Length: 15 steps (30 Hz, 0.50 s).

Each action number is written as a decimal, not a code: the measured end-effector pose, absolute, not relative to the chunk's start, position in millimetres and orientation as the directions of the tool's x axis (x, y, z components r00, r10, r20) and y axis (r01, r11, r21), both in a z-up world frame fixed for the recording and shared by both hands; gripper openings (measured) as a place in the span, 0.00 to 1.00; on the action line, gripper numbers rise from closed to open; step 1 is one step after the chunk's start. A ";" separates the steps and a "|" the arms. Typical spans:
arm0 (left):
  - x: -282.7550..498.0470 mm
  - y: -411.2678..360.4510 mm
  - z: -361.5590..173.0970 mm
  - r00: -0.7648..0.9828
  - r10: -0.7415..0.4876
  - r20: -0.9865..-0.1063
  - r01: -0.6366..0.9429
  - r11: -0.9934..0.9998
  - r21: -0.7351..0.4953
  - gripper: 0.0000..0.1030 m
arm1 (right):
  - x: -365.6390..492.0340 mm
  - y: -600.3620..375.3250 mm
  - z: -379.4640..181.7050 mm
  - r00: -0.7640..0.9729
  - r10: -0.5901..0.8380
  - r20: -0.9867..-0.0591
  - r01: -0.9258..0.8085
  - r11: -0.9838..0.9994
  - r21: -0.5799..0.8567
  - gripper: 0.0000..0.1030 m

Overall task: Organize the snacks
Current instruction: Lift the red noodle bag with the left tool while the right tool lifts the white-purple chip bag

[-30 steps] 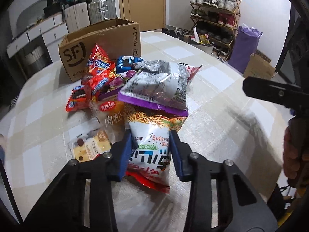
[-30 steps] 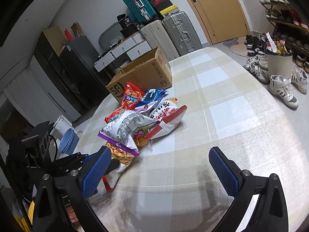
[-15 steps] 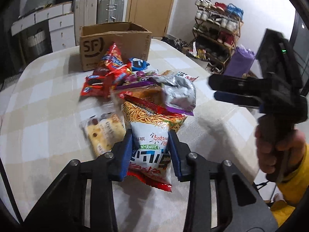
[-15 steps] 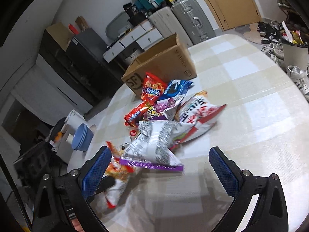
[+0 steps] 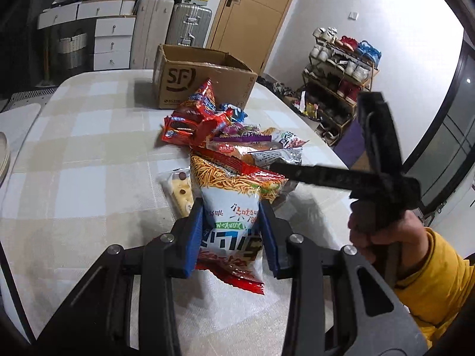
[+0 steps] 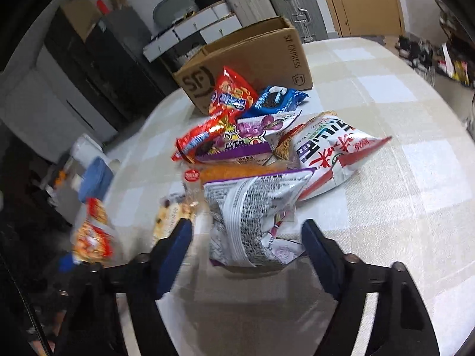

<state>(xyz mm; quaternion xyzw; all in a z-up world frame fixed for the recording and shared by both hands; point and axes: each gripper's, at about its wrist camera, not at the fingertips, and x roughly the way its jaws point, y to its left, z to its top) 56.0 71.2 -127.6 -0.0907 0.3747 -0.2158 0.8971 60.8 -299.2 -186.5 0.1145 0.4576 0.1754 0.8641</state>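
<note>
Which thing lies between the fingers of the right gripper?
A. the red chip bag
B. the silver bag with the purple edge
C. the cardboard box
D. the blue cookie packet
B: the right gripper is closing around the silver bag with the purple edge; pads not yet touching.

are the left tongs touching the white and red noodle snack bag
Touching. The left wrist view shows both blue pads of the left tongs pressed against the sides of the noodle snack bag, pinching it between them.
</note>
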 end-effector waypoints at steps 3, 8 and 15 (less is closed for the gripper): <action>48.1 75.7 -126.1 0.632 -0.454 -0.628 0.314 0.891 -0.328 0.32 | 62.8 -295.6 -191.1 0.512 0.399 -0.761 -0.202 0.917 0.345 0.62; 39.8 79.1 -127.1 0.630 -0.459 -0.626 0.304 0.888 -0.344 0.32 | 58.9 -299.6 -195.3 0.516 0.426 -0.743 -0.216 0.904 0.368 0.39; 34.8 77.3 -127.2 0.636 -0.451 -0.627 0.295 0.892 -0.343 0.32 | 41.5 -307.5 -187.5 0.536 0.472 -0.700 -0.245 0.881 0.406 0.34</action>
